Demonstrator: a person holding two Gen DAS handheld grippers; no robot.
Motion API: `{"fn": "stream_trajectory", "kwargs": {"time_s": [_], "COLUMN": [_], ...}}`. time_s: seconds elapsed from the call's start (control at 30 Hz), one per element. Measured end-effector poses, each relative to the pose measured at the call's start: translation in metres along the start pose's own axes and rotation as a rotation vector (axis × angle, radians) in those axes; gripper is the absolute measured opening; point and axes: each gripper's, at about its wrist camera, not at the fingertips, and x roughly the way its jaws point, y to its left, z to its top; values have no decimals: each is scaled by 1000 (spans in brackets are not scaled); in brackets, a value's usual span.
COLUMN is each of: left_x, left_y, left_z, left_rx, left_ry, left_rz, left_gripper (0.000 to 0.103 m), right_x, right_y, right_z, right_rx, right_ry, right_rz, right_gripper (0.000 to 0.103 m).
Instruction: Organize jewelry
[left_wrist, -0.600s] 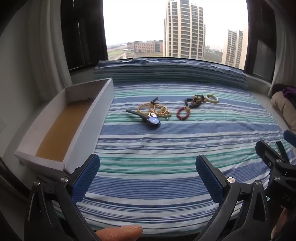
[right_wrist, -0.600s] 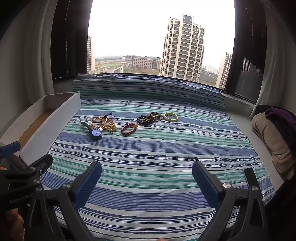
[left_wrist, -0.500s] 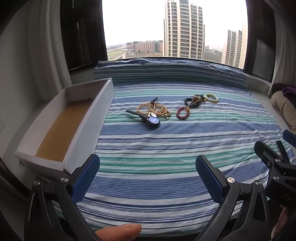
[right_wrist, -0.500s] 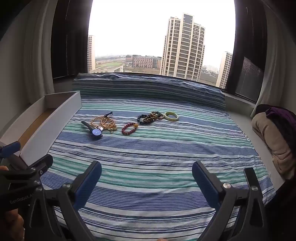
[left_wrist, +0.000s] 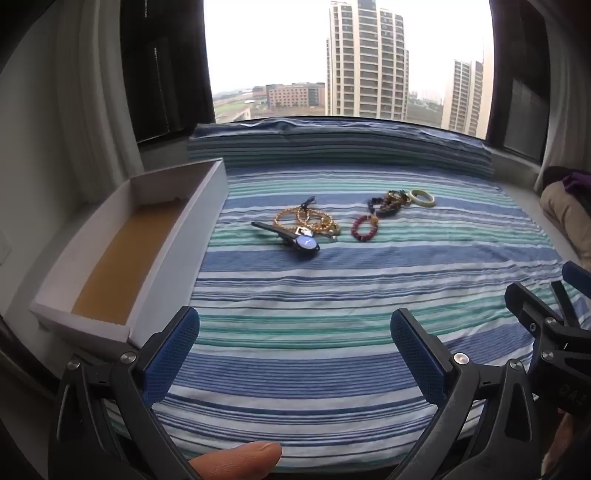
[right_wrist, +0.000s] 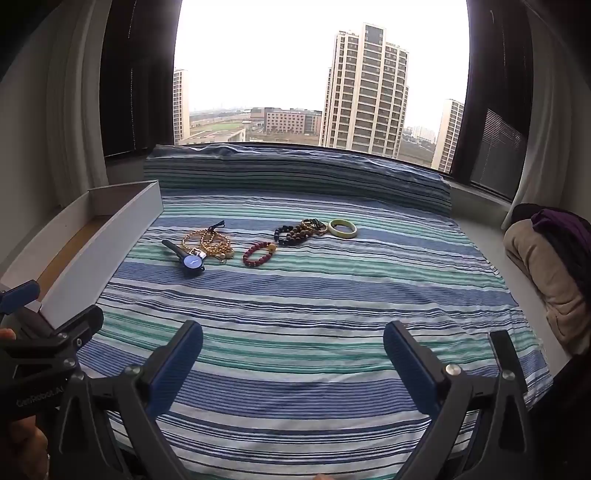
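Both tools (left_wrist: 294, 352) (right_wrist: 293, 354) still spread wide – empty, watch (left_wrist: 295, 238), bracelets unmoved

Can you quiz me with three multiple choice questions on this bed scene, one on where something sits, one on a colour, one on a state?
1. Where is the box relative to the jewelry?
A. Left of it
B. Right of it
C. On top of it

2. What colour is the watch face?
A. Red
B. Blue
C. Yellow

3. What state is the left tool in?
A. Shut on the watch
B. Shut on nothing
C. Open, holding nothing

Answers:
1. A, the box lies along the bed's left edge, apart from the pieces.
2. B, the round dial shows blue beside the gold chain.
3. C, its blue pads stand wide apart over the striped sheet with nothing between them.
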Motion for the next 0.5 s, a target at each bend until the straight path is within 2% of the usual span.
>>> {"fn": "stream_trajectory", "kwargs": {"time_s": [0.5], "left_x": [0], "left_y": [-1], "left_z": [-1], "left_rx": [5], "left_ry": [4], "left_rz": [1], "left_gripper": [103], "right_x": [2], "right_y": [1], "right_z": [-1], "right_rx": [2], "right_ry": [3], "right_rz": [5], "right_gripper": [100]}}
